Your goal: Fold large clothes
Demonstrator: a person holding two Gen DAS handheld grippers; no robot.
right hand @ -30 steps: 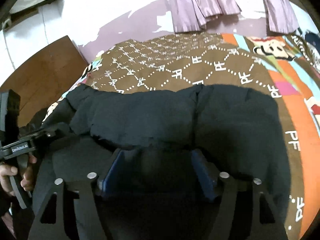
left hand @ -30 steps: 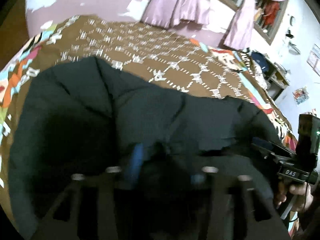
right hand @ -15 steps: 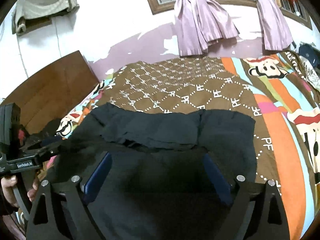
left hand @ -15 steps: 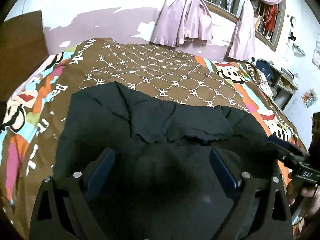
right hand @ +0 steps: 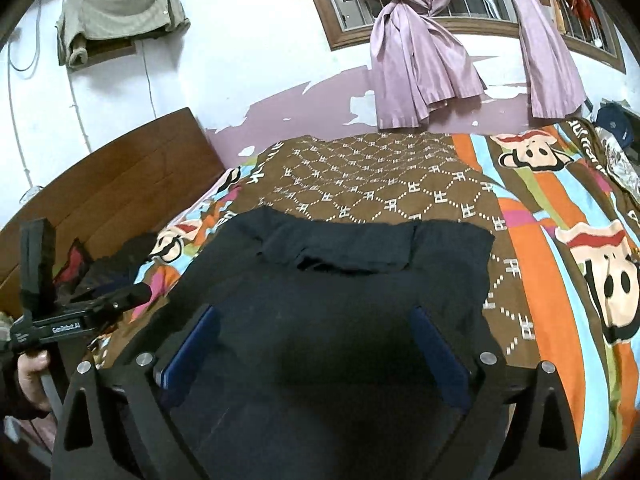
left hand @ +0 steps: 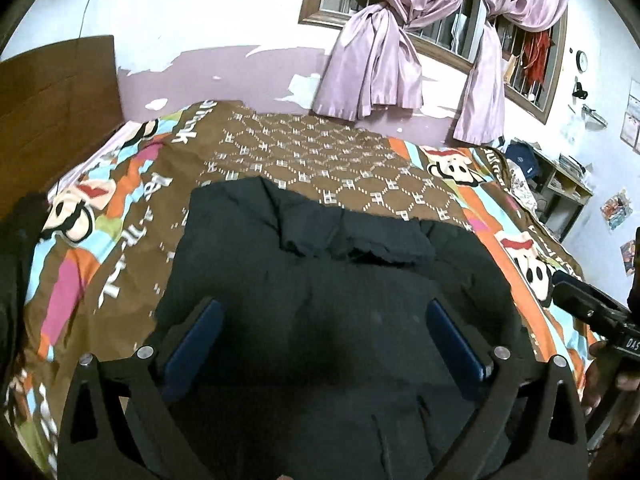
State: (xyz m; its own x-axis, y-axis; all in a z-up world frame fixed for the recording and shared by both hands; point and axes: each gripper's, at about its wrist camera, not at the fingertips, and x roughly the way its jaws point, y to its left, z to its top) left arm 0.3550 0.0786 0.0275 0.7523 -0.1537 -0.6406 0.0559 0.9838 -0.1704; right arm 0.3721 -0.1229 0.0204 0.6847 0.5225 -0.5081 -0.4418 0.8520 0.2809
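blue-padded fingers of the left gripper (left hand: pixel 326 338) stand spread wide, having just been opening, with nothing pinched; the black garment (left hand: pixel 320 280) lies beneath them. the right gripper (right hand: pixel 316 344) is likewise spread after opening, holding nothing. the garment rests folded on the patterned bedspread (right hand: pixel 400 188), its far edge doubled over. bare bedspread stretches beyond toward the wall and the pink curtains (right hand: pixel 416 64), and to the right side.

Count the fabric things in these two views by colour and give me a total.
Black garment spread on the bed: 1
Brown patterned bedspread: 1
Lilac satin curtains: 2
Grey-green cloth hung on the wall: 1
Dark clothes heap by the headboard: 1
Total: 6
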